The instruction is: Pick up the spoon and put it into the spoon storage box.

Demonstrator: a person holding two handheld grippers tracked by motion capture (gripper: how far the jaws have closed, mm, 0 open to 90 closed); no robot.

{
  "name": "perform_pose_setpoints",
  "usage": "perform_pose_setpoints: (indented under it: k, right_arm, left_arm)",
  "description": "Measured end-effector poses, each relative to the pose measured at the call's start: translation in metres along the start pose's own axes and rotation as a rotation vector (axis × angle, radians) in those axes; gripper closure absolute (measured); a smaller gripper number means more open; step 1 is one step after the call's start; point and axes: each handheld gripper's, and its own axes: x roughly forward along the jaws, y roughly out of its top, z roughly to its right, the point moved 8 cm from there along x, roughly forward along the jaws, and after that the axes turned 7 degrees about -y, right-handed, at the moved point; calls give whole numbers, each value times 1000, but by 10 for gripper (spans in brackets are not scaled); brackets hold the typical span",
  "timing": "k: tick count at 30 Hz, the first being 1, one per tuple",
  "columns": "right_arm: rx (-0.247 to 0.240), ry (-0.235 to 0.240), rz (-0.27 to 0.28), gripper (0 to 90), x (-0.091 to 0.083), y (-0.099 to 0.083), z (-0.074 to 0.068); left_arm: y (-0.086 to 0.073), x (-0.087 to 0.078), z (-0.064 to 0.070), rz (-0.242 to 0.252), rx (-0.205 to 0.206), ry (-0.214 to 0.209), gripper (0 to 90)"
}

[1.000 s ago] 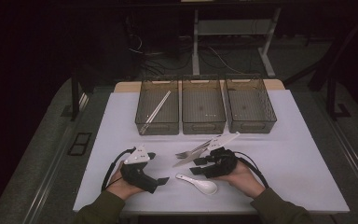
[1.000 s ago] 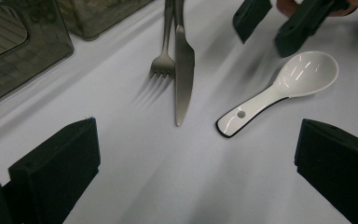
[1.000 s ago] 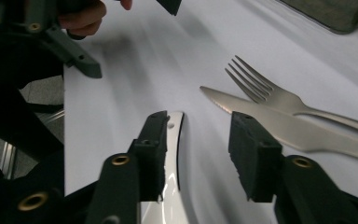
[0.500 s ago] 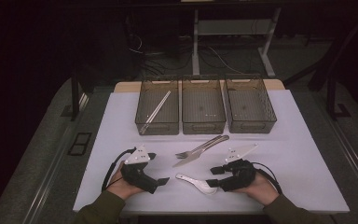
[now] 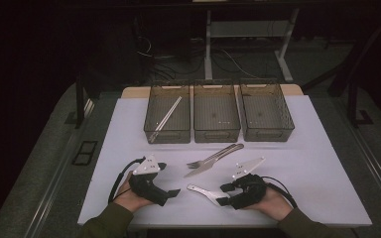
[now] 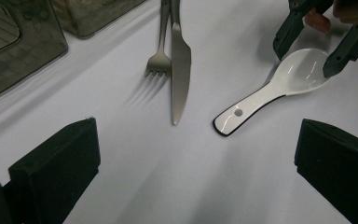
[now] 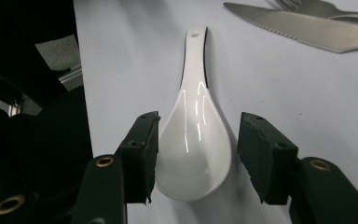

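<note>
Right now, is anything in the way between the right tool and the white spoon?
No. The right tool sits open with its jaws on either side of the white spoon bowl, nothing between them.

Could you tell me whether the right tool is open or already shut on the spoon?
Open. The right tool has its jaws either side of the spoon bowl, with gaps showing.

No readable text, label, brand, number or sign appears on anything here.
</note>
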Motion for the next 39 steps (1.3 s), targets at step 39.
perform_pose_setpoints:
  k: [39]
  right_arm:
    - [-36,-15,-33,826,0,0,-5]
  left_arm:
    - [1,0,1,1,15,-12,0]
